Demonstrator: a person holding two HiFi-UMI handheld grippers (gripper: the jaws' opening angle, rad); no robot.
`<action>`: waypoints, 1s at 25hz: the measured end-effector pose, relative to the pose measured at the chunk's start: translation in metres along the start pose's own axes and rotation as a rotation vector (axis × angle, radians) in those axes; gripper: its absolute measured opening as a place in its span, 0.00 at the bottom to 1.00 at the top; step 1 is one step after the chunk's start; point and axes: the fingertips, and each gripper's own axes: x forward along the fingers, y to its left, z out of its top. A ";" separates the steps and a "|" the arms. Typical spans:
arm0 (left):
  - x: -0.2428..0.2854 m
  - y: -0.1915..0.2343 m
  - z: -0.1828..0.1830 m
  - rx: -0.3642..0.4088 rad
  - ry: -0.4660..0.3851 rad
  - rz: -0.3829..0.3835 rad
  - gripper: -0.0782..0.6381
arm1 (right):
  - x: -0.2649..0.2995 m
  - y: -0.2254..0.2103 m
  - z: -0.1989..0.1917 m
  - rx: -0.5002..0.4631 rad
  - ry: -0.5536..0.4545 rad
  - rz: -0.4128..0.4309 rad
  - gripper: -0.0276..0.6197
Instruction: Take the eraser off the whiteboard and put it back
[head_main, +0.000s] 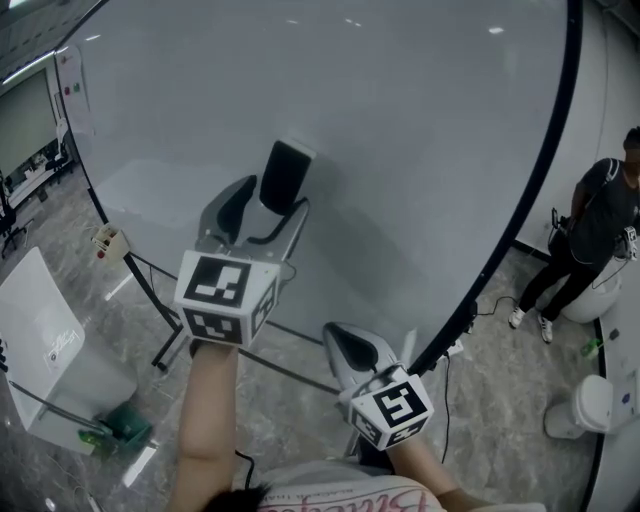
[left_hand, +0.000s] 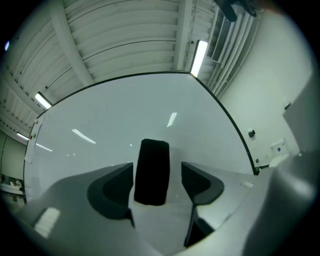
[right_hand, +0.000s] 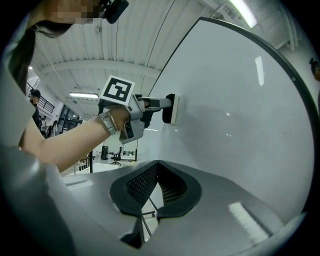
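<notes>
The eraser (left_hand: 151, 165) sticks to the whiteboard (left_hand: 100, 120) right between the spread jaws of the left hand-held gripper (left_hand: 156, 172), neither pad pressing it. The right hand-held gripper (right_hand: 155, 172), pressed together, hangs well apart from it.

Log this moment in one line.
left gripper: open around eraser, not gripping | eraser: on whiteboard | right gripper: shut, empty

Bare whiteboard (head_main: 400, 150) around eraser (head_main: 285, 178)

Whiteboard (head_main: 420, 110): black eraser (head_main: 287, 172) on its face; left gripper (head_main: 266, 208) there, jaws spread either side; right gripper (head_main: 349, 346) near its lower edge.
</notes>
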 end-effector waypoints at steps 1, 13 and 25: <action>0.006 0.000 0.000 0.014 0.012 -0.005 0.51 | 0.000 0.000 0.000 0.000 0.001 -0.006 0.04; 0.035 0.007 -0.004 0.055 0.041 0.001 0.46 | -0.001 -0.010 -0.008 0.009 0.020 -0.051 0.04; 0.029 0.005 -0.004 0.000 0.033 -0.006 0.45 | -0.005 -0.008 -0.013 0.009 0.043 -0.051 0.04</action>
